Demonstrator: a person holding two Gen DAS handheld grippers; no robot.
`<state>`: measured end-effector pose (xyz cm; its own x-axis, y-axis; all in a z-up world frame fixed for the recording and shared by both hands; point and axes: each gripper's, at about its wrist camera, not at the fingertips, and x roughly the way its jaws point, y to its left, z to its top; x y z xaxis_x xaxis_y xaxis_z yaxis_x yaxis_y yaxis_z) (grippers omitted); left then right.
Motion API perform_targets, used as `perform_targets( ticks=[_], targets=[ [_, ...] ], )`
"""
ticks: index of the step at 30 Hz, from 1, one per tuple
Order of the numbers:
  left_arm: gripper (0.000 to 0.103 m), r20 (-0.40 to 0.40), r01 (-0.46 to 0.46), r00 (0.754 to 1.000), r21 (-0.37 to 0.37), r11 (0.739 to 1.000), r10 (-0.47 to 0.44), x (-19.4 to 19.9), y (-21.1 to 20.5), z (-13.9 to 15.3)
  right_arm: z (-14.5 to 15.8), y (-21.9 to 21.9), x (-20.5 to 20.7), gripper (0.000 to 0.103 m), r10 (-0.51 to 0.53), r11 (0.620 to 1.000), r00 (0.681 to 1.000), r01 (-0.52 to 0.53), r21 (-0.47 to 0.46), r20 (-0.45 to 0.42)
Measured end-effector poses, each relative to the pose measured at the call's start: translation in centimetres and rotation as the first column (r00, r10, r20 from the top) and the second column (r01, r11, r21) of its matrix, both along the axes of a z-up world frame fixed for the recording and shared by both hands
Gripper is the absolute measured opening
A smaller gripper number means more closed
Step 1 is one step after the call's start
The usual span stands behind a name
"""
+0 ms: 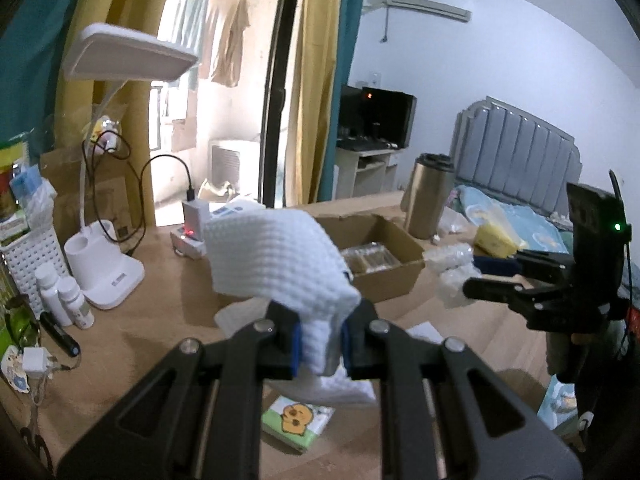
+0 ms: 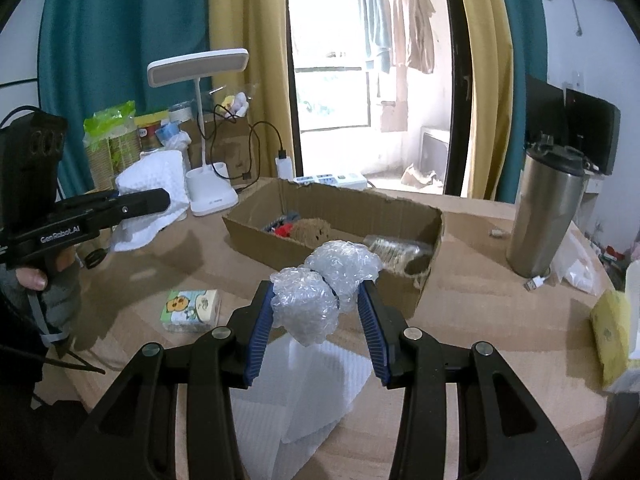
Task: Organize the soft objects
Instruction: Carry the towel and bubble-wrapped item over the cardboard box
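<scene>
My left gripper (image 1: pixel 320 340) is shut on a white textured cloth (image 1: pixel 276 256) and holds it above the wooden table, left of the cardboard box (image 1: pixel 376 252); the cloth also shows in the right wrist view (image 2: pixel 156 196). My right gripper (image 2: pixel 316 320) is shut on a wad of bubble wrap (image 2: pixel 324 284), held above the table just in front of the cardboard box (image 2: pixel 332 216). The box holds a brown plush toy (image 2: pixel 312 230) and other items. The right gripper with its wrap shows in the left wrist view (image 1: pixel 480 280).
White foam sheets (image 2: pixel 304 392) lie on the table under my right gripper. A tissue pack (image 2: pixel 192 310) lies at the left front. A white desk lamp (image 2: pixel 208 188), a steel tumbler (image 2: pixel 544 216), a yellow pack (image 2: pixel 608 340), bottles (image 1: pixel 68 300) and a white basket (image 1: pixel 28 256) stand around.
</scene>
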<state>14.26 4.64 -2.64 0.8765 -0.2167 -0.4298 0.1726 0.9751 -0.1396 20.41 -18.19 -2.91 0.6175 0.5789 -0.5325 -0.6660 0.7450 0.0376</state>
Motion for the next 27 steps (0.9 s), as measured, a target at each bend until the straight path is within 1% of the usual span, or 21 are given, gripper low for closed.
perform_targets(
  ticks=[4, 8, 12, 17, 20, 24, 27],
  targets=[
    [0.016, -0.019, -0.012, 1.0, -0.049, 0.999, 0.011, 1.1, 1.1, -0.3, 0.4, 0.6, 0.4, 0.045, 0.004, 1.0, 1.0, -0.004, -0.003, 0.019],
    [0.016, -0.031, -0.023, 0.999, -0.088, 0.996, 0.02, 2.0, 2.0, -0.7, 0.6, 1.5, 1.0, 0.045, 0.002, 1.0, 0.999, -0.001, -0.027, 0.048],
    [0.016, -0.017, -0.023, 1.0, -0.066, 0.998, 0.022, 2.5, 2.2, -0.5, 0.8, 2.0, 1.6, 0.045, 0.003, 0.999, 0.998, -0.001, -0.035, 0.066],
    [0.016, 0.01, -0.013, 1.0, -0.056, 0.998, 0.013, 3.2, 2.2, 0.0, 1.0, 2.5, 2.4, 0.045, 0.003, 0.999, 0.997, 0.0, -0.041, 0.08],
    [0.016, 0.013, -0.014, 1.0, -0.07, 0.997, 0.015, 4.0, 2.5, 0.1, 1.0, 2.8, 3.0, 0.045, 0.0, 0.999, 0.996, 0.004, -0.046, 0.085],
    [0.016, 0.012, -0.017, 1.0, -0.111, 0.994, 0.019, 5.1, 3.0, 0.0, 0.9, 3.2, 3.9, 0.045, -0.006, 0.999, 0.997, 0.009, -0.044, 0.082],
    [0.016, 0.01, -0.024, 1.0, -0.128, 0.992, 0.025, 5.9, 3.3, -0.1, 0.8, 3.6, 4.5, 0.045, -0.009, 0.999, 0.997, 0.013, -0.042, 0.076]
  ],
)
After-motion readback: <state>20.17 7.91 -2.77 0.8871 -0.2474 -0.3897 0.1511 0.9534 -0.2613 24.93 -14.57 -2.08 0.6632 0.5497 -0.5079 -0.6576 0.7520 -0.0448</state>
